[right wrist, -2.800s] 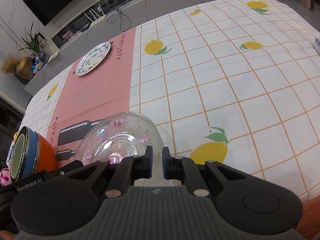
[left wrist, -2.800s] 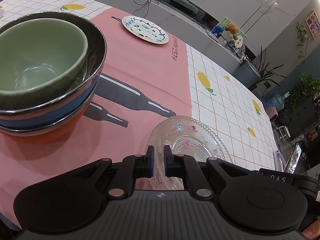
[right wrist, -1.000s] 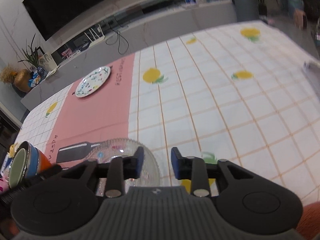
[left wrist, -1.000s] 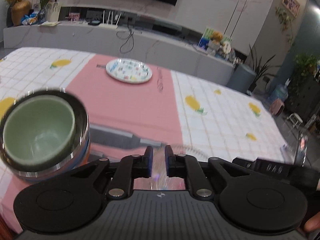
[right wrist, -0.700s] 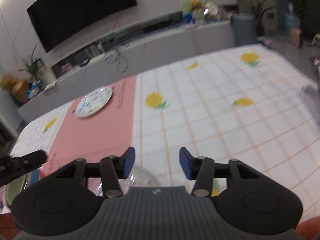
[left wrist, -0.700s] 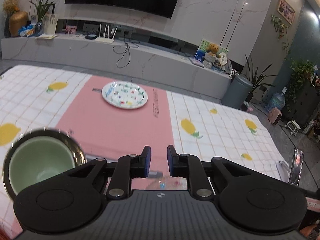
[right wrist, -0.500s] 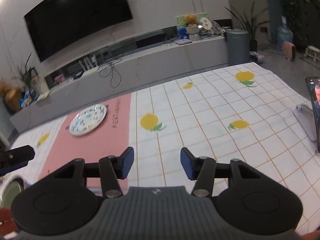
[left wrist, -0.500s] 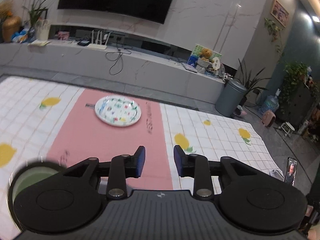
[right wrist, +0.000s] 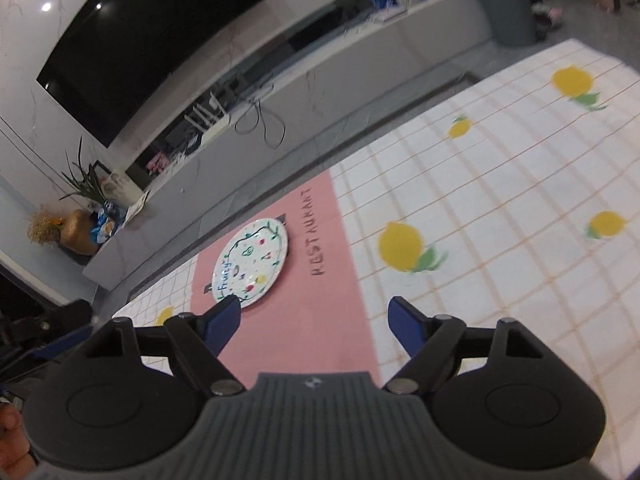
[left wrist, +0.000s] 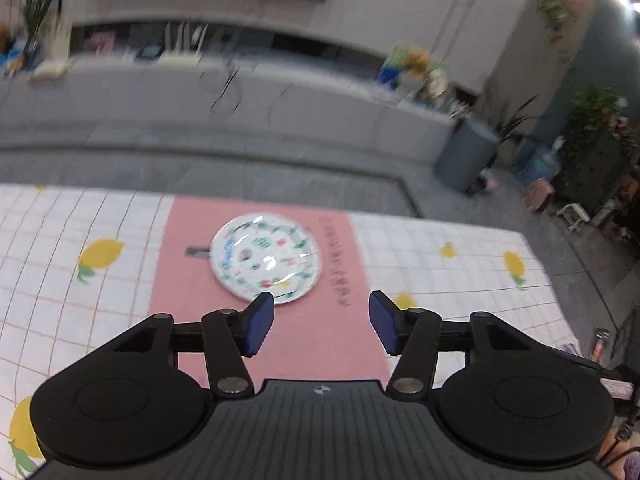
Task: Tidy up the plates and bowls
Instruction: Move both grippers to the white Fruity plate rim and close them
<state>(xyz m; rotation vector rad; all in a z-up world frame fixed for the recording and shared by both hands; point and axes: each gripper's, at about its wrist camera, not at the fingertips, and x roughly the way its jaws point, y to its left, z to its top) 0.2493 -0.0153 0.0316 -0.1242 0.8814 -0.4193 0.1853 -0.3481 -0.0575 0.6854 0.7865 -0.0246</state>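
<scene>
A white plate with a colourful fruit pattern (left wrist: 265, 258) lies flat on the pink runner (left wrist: 312, 320) near the table's far edge; it also shows in the right wrist view (right wrist: 253, 263). My left gripper (left wrist: 322, 322) is open and empty, raised above the runner, with the plate just beyond its left fingertip (left wrist: 260, 316). My right gripper (right wrist: 316, 322) is open and empty, with the plate beyond its left fingertip (right wrist: 224, 318). The glass plate and the stacked bowls are out of view.
The table carries a white checked cloth with lemons (right wrist: 480, 232). Beyond the far edge is a grey floor gap, then a low TV cabinet (left wrist: 224, 96) with a television (right wrist: 152, 40). A grey bin (left wrist: 464, 160) and plants stand at the right.
Both grippers let go of the glass plate, opened wide and lifted up and forward toward the far patterned plate. The bowls and glass plate dropped out of view.
</scene>
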